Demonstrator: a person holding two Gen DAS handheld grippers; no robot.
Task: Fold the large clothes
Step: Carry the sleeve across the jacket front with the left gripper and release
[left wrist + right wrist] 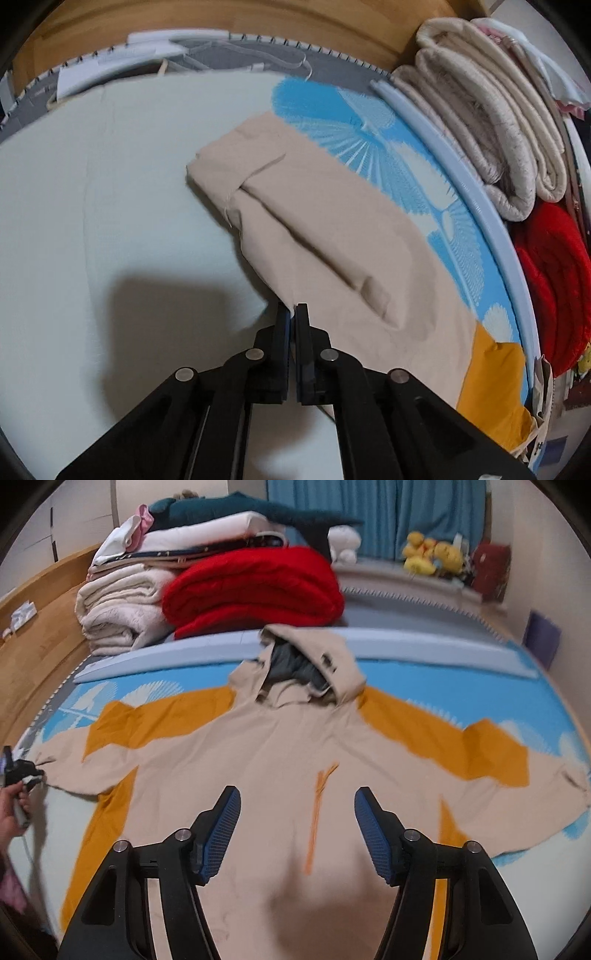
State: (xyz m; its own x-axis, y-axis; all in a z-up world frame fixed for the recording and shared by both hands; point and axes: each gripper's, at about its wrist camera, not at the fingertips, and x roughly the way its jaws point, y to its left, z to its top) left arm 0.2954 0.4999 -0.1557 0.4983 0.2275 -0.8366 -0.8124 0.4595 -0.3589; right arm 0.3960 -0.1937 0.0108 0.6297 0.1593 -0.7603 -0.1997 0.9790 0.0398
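Lying face-up across the bed (pixel 406 679), the beige-and-orange hooded jacket (pixel 280 760) looks soft and floppy; left tongs (pixel 293 312) pinch its sleeve cuff (pixel 295 295), right tongs (pixel 297 805) hover wide above the chest.

A large hooded jacket (pixel 280 760) lies spread flat on the bed, front up, beige with orange panels across the shoulders and down the sides. Both sleeves stretch straight out to either side. The hood, lined in grey, lies open at the top. An orange zipper runs down the chest.
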